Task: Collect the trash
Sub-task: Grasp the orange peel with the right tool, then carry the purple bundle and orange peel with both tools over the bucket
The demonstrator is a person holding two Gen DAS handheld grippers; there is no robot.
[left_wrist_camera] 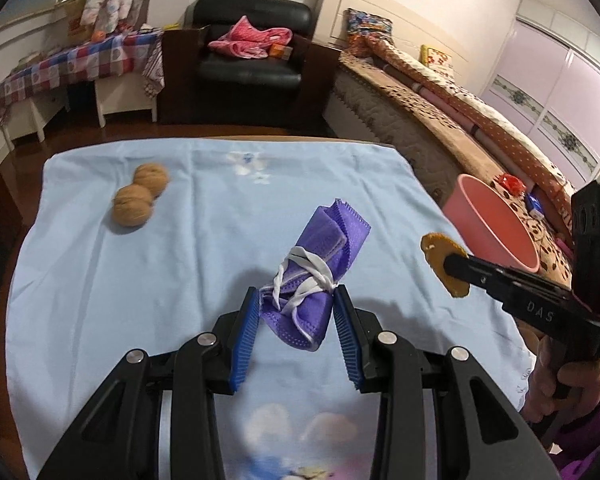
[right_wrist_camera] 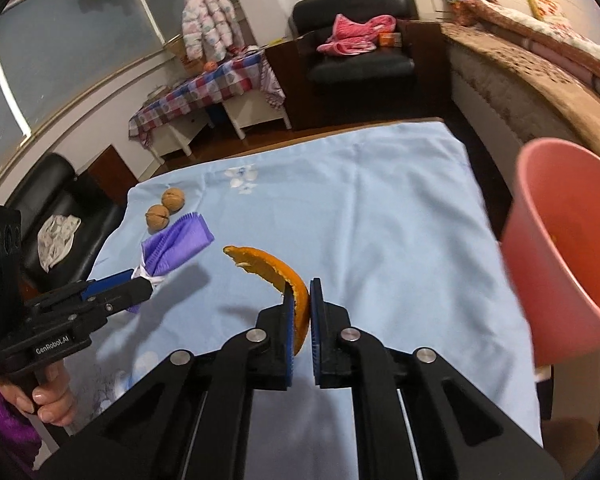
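Observation:
My left gripper (left_wrist_camera: 296, 296) is shut on a rolled purple face mask (left_wrist_camera: 316, 268) with white ear loops and holds it just above the light blue tablecloth (left_wrist_camera: 140, 280). The mask also shows in the right wrist view (right_wrist_camera: 176, 244). My right gripper (right_wrist_camera: 300, 284) is shut on a curved orange peel (right_wrist_camera: 272, 272) and holds it above the cloth, left of the pink bin (right_wrist_camera: 560, 248). In the left wrist view the peel (left_wrist_camera: 440, 260) hangs near the bin's rim (left_wrist_camera: 488, 220).
Two walnuts (left_wrist_camera: 140, 196) lie on the cloth at the far left, also in the right wrist view (right_wrist_camera: 166, 208). A bed (left_wrist_camera: 440, 96) runs along the right behind the bin. A black armchair (left_wrist_camera: 252, 40) and a checked table (left_wrist_camera: 72, 64) stand beyond the table.

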